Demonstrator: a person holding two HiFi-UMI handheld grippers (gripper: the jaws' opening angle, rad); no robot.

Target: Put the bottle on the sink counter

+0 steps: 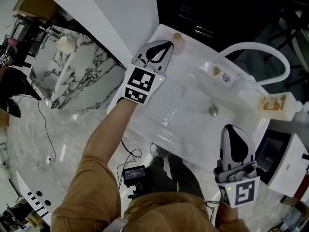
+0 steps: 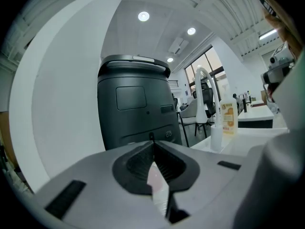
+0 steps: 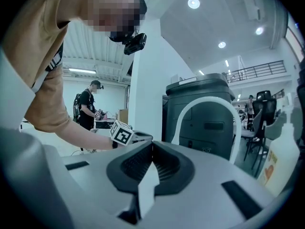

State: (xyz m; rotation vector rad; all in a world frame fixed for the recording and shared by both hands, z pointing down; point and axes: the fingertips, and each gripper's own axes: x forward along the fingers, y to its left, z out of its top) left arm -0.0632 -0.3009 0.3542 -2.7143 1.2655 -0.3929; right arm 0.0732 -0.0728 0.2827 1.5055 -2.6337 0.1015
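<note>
Sink counter (image 1: 193,64), head view: small bottle (image 1: 177,41) stands at far corner, just beside left gripper (image 1: 165,46), prob. set down already. Left gripper view: jaws shut, empty. Right gripper view: right gripper (image 3: 152,149) also shut on nothing, idle, w/ no job.

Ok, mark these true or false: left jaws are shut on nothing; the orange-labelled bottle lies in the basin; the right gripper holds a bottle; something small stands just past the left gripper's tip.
1. The left gripper has its jaws shut on nothing. True.
2. The orange-labelled bottle lies in the basin. False: it stands upright on the counter, on the right side near the faucet.
3. The right gripper holds a bottle. False: its jaws are together and empty, over the sink's near edge.
4. Something small stands just past the left gripper's tip. True: a small tan-topped container at the counter's far corner.
</note>
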